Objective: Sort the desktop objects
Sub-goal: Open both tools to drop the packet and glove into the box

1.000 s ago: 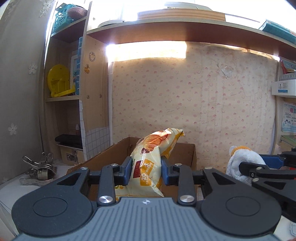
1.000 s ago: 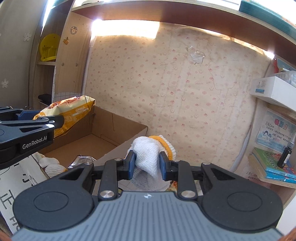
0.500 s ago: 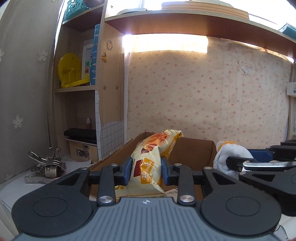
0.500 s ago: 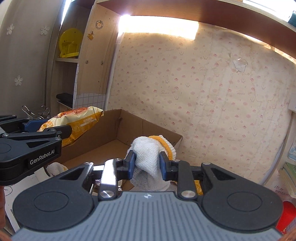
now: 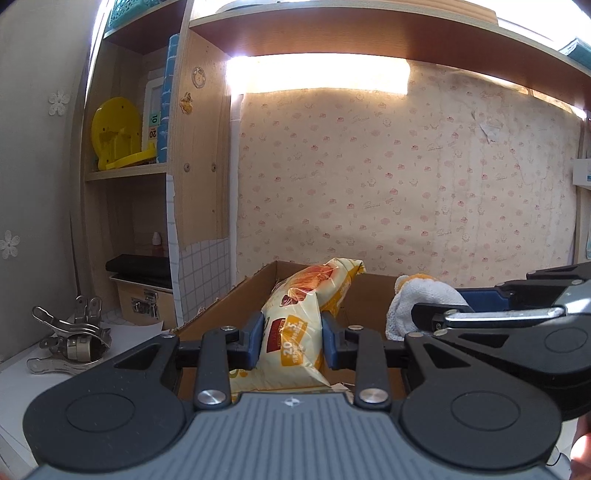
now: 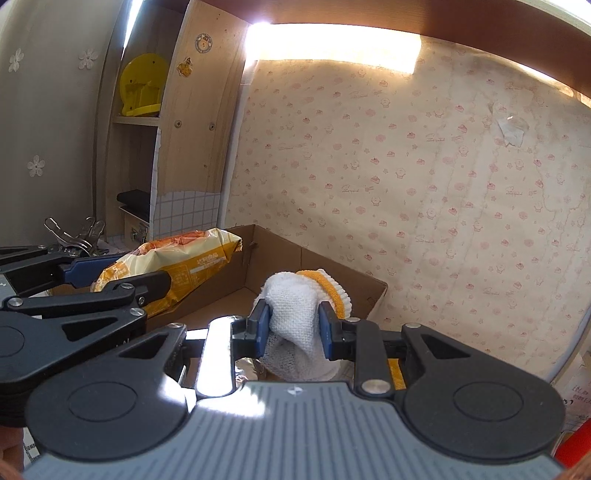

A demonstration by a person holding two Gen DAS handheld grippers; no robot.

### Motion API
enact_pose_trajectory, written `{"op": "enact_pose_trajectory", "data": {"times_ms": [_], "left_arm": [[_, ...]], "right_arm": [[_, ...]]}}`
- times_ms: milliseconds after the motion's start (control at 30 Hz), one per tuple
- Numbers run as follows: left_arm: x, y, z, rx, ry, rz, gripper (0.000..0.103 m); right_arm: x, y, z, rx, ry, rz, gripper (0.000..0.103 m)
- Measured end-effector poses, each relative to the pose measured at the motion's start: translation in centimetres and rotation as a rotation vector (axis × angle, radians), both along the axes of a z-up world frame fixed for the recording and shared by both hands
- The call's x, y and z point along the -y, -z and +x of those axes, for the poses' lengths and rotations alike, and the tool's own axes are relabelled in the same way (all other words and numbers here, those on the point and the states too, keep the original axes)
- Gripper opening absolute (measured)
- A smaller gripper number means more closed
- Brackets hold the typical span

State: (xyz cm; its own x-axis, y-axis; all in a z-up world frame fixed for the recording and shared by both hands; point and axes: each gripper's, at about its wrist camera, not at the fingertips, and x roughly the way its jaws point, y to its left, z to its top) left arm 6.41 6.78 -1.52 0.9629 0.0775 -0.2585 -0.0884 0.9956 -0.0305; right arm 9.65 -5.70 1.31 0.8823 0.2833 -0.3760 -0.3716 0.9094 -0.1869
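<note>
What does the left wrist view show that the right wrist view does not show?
Only the left wrist view shows the teal basket on the top shelf and the small red bottle in the lower shelf.

Only the right wrist view shows something red at the bottom right edge and shiny foil under the glove.

Both show the left gripper shut on the yellow snack bag, the right gripper shut on the white glove, the cardboard box, the metal clips and the yellow stand.
</note>
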Motion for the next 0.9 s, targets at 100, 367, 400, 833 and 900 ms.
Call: {"op": "enact_pose_trajectory", "data": {"times_ms": [100,367,400,833,900], "left_arm": [[-0.2,0.0,0.8,-0.013,-0.016,0.006,0.034],[-0.8,0.5,2.0,-0.049,-0.05,-0.012,0.034],[-0.9,0.4,2.0,-0.049,-0.058,-0.014,0.038],[-0.7,0.0,1.7,-0.041,-0.086,-0.024,0.074],[-0.5,0.1,1.7,-0.041,-0.086,-0.02,0.075]], "right_arm": [[-0.4,0.3,1.0,-0.015,-0.01,0.007,0.027],[-1.2,0.9,3.0,-0.046,-0.031,0.03,0.034],[-1.2,0.9,3.1,-0.045,-0.03,0.033,0.041],[1.0,0.0,1.5,0.004,0.0,0.048,0.061],[1.4,-0.2,0.9,0.021,0.011,0.043,0.063]]}}
